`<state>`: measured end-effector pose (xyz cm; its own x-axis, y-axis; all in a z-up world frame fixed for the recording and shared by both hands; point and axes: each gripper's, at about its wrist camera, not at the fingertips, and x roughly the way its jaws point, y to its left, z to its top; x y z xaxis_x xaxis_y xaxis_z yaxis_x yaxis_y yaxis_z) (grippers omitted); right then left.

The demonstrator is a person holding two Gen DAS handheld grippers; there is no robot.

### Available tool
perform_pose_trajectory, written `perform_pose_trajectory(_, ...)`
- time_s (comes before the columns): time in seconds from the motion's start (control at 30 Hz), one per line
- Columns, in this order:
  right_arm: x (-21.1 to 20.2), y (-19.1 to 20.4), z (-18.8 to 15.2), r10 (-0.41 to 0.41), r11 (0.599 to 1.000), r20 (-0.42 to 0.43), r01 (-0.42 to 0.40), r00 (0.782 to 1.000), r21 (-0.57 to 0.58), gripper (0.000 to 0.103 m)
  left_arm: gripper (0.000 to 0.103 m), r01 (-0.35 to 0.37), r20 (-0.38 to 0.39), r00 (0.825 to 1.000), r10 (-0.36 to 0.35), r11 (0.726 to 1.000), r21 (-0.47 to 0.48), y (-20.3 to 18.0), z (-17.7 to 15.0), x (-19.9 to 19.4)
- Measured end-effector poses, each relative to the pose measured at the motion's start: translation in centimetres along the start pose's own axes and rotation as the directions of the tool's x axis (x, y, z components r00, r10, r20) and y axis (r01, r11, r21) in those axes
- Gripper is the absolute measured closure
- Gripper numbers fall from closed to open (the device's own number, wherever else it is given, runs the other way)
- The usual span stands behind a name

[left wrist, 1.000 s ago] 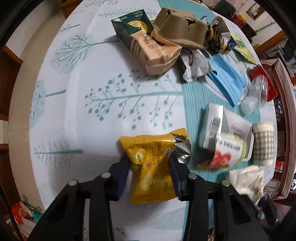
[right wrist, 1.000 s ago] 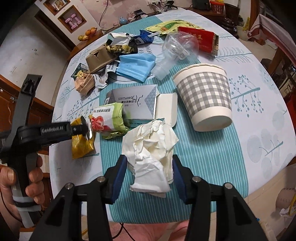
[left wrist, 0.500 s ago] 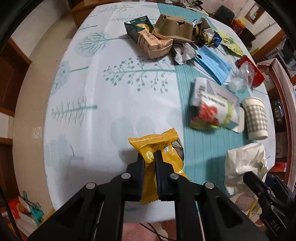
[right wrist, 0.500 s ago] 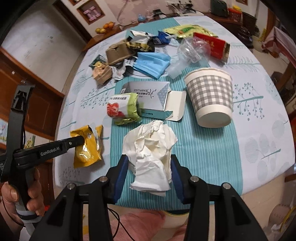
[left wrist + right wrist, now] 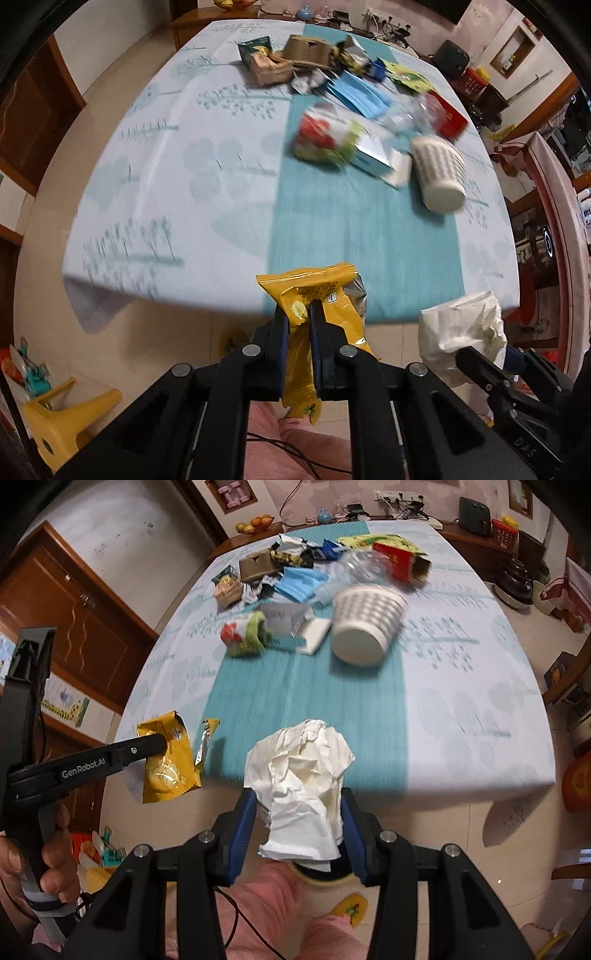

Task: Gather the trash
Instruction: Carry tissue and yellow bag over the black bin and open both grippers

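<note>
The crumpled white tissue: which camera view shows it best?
The right wrist view: the crumpled white tissue sits centered and whole between the right claw. The left wrist view shows the tissue only at its lower right edge, partly hidden behind that claw.

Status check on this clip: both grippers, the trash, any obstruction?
Left gripper shut on yellow snack wrapper. Right gripper shut on crumpled tissue. Both off the table. Nothing blocking.

Table litter motion-blurred in both views: checked cup (image 5: pixel 364 626) pattern smeared, red box (image 5: pixel 445 118) text unreadable. Yellow wrapper (image 5: pixel 317 306) bottom hidden behind left gripper (image 5: pixel 299 325) fingers.
</note>
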<state>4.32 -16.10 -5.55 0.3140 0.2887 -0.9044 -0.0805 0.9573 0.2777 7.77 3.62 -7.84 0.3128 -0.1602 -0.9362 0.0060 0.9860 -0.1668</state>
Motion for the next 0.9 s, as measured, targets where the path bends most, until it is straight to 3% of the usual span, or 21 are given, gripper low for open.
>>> perform_pose_trajectory(0.23, 0.0, -2.7, -4.7, 0.023, 0.999, -0.068, -0.021, 0.997, 0.03, 0.058, 0.094, -0.027, -0.049, 0.998, 0.028, 0.999, 0.027, -2.3, -5.8, 0.3)
perform_pose_trajectory(0.47, 3.3, -4.2, -8.7, 0.031, 0.995, -0.142, -0.017, 0.989, 0.098, 0.058, 0.094, -0.042, -0.116, 0.992, 0.05, 0.997, 0.063, -2.8, -9.0, 4.2)
perform_pose_trajectory(0.67, 8.5, -5.4, -11.7, 0.027, 0.982, -0.192, 0.01, 0.981, 0.19, 0.057, 0.094, -0.052, -0.167, 0.983, 0.07, 0.993, 0.106, -2.4, -10.9, 10.4)
perform_pose_trajectory(0.9, 18.8, -7.1, -15.0, -0.032, 0.969, -0.232, 0.087, 0.972, 0.233, 0.054, 0.093, -0.059, -0.186, 0.979, 0.083, 0.99, 0.129, -0.6, -12.3, 20.3)
